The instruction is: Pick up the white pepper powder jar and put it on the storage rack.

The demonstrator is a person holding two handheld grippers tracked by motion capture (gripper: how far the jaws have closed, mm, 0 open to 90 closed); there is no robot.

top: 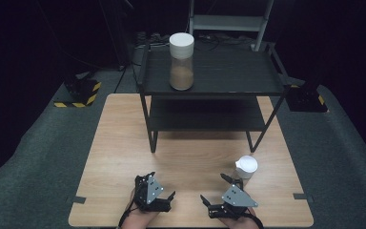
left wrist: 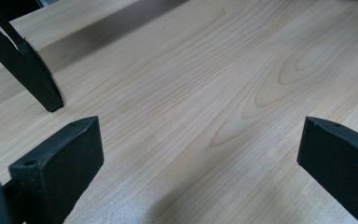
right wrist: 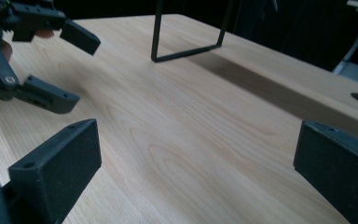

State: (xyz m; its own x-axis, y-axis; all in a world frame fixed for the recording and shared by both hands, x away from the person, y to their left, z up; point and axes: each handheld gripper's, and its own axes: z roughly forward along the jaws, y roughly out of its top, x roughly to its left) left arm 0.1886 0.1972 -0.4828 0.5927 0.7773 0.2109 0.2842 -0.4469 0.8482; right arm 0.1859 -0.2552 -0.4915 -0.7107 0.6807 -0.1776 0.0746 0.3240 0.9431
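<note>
A: Where do the two grippers stand?

B: Both sit low at the near edge of the wooden table (top: 124,143), each in a hand; the left gripper (top: 163,186) has its jaws spread wide with bare wood between them; the right gripper (top: 217,188) is spread just as wide and pinches nothing.

A: And the nearest thing to them?

B: A small white cup (top: 246,167) with a spout at its rim; it stands upright on the table just beyond the right gripper and a little to that gripper's right, close to the far jaw tip yet apart from it; it lies outside the jaws, not between them; from the left gripper it is well off to the right, past the other gripper.

A: What do the gripper views add?

B: In the left gripper view the fingers (left wrist: 63,163) frame plain wood grain, and a black leg of the shelf rack (left wrist: 25,65) meets the table ahead and to the left; in the right gripper view the left gripper (right wrist: 51,65) shows ahead at the left, jaws apart, and the rack's foot (right wrist: 186,49) stands farther ahead.

A: Anything farther off?

B: Straight ahead of both grippers, well apart from them, the black shelf rack (top: 228,78) stands on the table; on its top shelf, ahead of the left gripper, a tall clear jar (top: 181,62) with a white lid stands upright, brown powder filling its lower part.
</note>
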